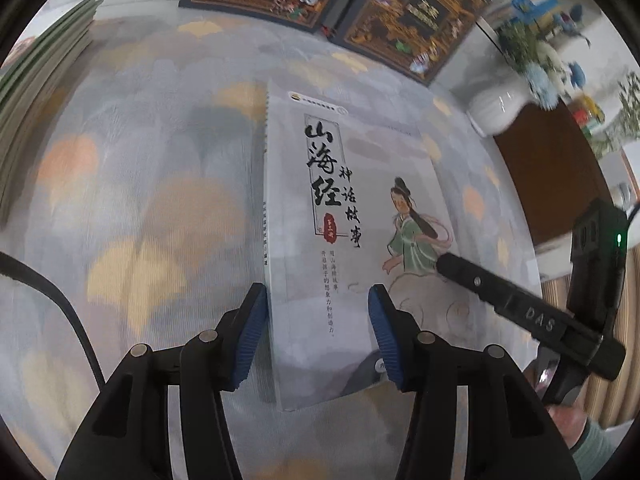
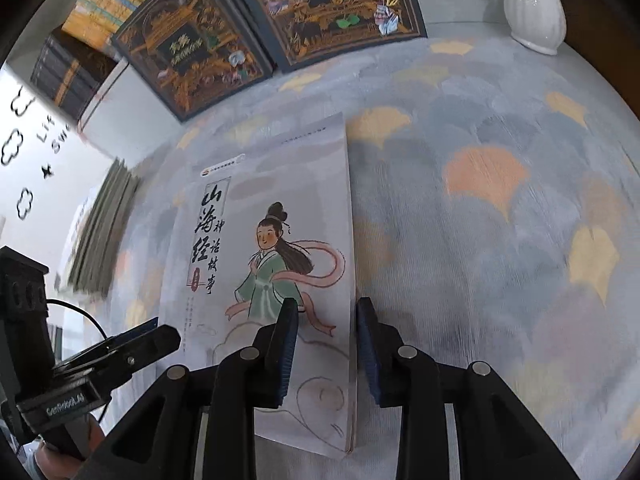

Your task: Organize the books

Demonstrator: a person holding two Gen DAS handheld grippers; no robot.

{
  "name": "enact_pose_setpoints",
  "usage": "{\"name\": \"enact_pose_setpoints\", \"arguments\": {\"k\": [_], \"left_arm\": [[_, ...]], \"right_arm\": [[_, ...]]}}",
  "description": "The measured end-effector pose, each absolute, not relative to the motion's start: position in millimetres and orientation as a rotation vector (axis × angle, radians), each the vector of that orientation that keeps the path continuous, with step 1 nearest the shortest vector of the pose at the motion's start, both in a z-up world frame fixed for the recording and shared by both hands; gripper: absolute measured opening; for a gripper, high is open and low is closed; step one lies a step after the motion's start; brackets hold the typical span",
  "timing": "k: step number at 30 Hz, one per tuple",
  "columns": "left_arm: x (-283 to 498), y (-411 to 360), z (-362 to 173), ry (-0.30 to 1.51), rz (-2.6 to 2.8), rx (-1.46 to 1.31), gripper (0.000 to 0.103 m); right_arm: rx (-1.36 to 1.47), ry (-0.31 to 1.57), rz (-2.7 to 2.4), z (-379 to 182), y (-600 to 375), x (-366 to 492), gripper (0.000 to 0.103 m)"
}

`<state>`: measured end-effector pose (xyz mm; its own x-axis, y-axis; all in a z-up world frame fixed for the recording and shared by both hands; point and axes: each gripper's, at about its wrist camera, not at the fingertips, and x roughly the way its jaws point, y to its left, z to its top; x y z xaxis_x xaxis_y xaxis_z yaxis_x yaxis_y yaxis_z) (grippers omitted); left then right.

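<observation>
While the book (image 1: 352, 216) lies flat on the patterned bench (image 1: 152, 184), my left gripper (image 1: 318, 332) straddles its spine edge, fingers apart. My right gripper (image 2: 327, 344) straddles the opposite edge, fingers narrowly apart, grip unclear.

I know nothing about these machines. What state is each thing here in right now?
Pale book: closed, flat on the cloth, cover up.
Left gripper: open, jaws astride the book's spine edge.
Right gripper: open, jaws astride its page edge.
Dark books: two, closed, flat, side by side.
Stack: thin books piled at the side.
Vase: upright.
</observation>
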<state>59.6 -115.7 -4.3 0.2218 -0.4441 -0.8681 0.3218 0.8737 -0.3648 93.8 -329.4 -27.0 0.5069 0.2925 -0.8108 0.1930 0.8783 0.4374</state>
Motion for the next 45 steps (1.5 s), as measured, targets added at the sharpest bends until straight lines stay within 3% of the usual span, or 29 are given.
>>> {"name": "enact_pose_setpoints", "arguments": {"k": [15,22,31,41,45], "left_arm": [[-46,-98,2,1.313,-0.55,-0.113,0.048],[-50,-99,1,1.315,-0.542,-0.125,0.048],[-57,-97,0,1.311,-0.523,-0.113,0.05],[-67,-120,-2,1.327,-0.478,0.087,0.05],[-59,-113,-2,1.352,-0.498,-0.044,0.051]], "right_arm": [[0.484,1.125,0.088,-35,-309,-35,0.03],[0.447,1.073,0.04,-21,-314,-53,0.03],[0.477,1.136,0.021,-35,-316,-46,0.03],[0.477,1.11,0.074,-39,-305,-58,0.03],[0.478,1.091,0.081,-40,-300,-62,0.03]]}}
